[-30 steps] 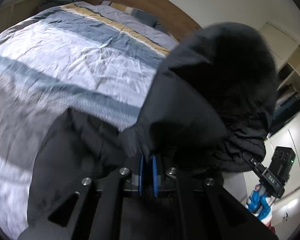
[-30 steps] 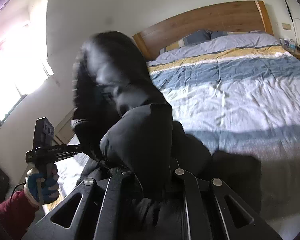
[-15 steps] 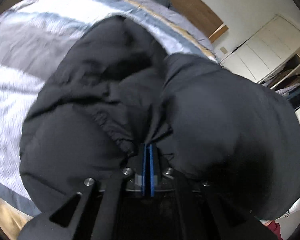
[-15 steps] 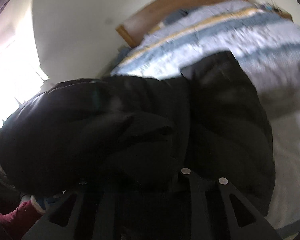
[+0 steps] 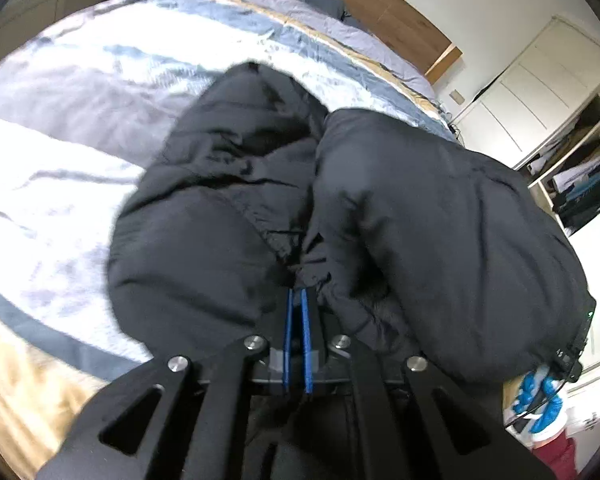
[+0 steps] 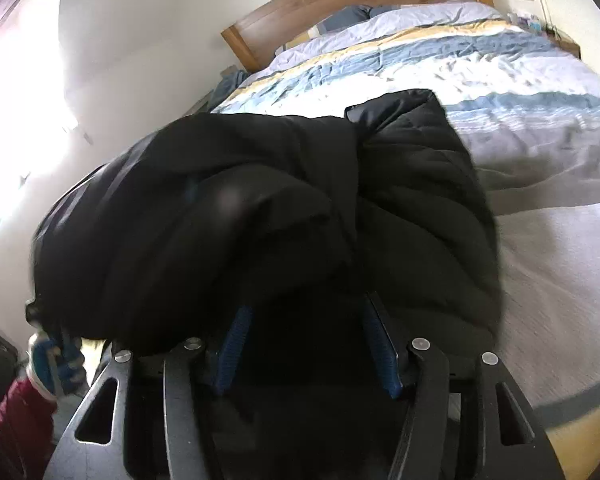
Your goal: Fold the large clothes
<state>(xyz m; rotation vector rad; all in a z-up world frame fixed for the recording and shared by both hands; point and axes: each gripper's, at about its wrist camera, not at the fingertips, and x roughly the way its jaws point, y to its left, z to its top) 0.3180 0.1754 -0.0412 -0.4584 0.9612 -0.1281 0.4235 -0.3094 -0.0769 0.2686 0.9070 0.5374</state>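
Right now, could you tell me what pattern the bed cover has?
The bed cover has broad stripes of blue, white, grey and yellow, clearest in the right wrist view.

No legible text, label, brand, number or sign in either wrist view. Black padded jacket (image 5: 420,216): no readable tag or logo showing. Striped blue, white and yellow duvet cover (image 6: 500,64): pattern only, no lettering. White wardrobe doors (image 5: 540,80) and wooden headboard (image 6: 360,4): plain surfaces, nothing written.
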